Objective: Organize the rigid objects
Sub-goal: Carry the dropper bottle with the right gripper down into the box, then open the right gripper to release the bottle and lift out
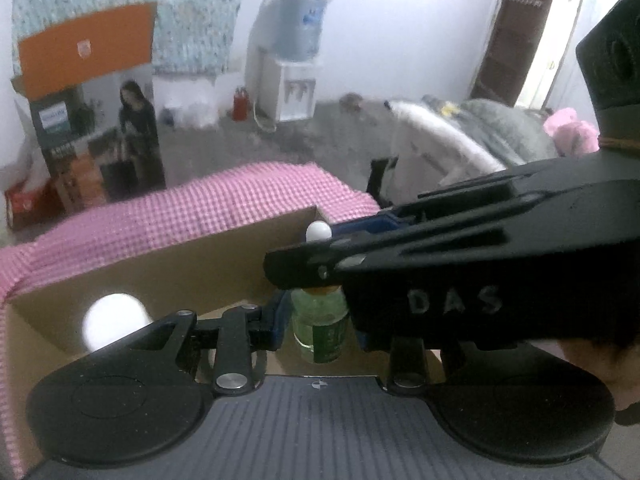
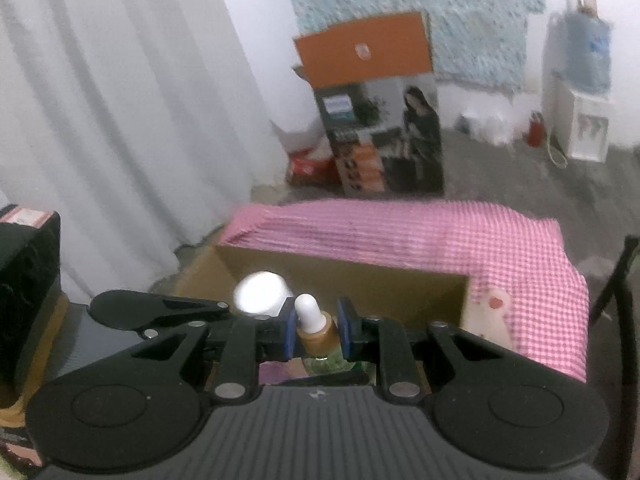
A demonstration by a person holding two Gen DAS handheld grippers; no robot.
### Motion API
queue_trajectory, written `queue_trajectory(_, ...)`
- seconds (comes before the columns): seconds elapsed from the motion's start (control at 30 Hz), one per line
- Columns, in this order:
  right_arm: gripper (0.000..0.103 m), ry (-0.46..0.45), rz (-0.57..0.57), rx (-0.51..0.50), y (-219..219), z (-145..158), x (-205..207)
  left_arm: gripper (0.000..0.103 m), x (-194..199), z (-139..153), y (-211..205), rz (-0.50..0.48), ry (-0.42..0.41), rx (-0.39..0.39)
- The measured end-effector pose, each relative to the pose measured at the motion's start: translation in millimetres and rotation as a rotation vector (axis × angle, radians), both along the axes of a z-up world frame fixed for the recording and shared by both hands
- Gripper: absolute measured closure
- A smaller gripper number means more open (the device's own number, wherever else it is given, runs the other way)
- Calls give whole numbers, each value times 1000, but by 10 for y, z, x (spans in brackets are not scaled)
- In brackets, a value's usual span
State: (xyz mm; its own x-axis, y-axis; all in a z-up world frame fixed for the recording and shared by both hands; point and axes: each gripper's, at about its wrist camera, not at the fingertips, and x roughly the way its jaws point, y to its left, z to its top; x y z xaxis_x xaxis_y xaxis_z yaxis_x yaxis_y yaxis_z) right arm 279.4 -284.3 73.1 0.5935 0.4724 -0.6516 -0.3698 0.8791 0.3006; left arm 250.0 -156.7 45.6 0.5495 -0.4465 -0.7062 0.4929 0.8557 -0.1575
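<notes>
- A small dropper bottle [image 2: 316, 326], with green contents, a gold collar and a white bulb, is gripped at its collar between the blue pads of the right gripper [image 2: 317, 330].
- The same bottle's green body [image 1: 319, 326] is clamped by the left gripper [image 1: 320, 320], whose right finger is hidden by the other tool.
- The bottle is held over an open cardboard box [image 2: 420, 284], where a blurred white rounded object [image 2: 260, 294] is seen.
- Beyond the box, a pink checked cloth [image 2: 460, 236] is spread.
</notes>
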Motion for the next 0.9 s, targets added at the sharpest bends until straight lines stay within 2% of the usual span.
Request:
queue_trajectory(0.13, 81, 60, -10, -19, -98, -265, 221, 71, 219, -198, -61, 5, 59, 22)
queue_trajectory(0.2, 87, 84, -9, -27, -132, -390, 326, 71, 289, -253, -71, 3, 79, 24)
queue_trajectory(0.27, 88, 100, -5, -19, -159, -467, 400, 71, 313, -297, -85, 5, 96, 25)
queue_trajectory(0.6, 88, 100, -4, -17, -176, -547, 448, 69, 310, -280, -136, -3, 95, 43)
queue_trajectory(0.7, 88, 90, -20, 3, -237, -463, 395, 64, 265, -213, -119, 4, 90, 34)
queue_trajectory(0.9, 87, 30, -48, 44, -353, -155, 112, 42, 25, 22, -37, 11, 29, 28)
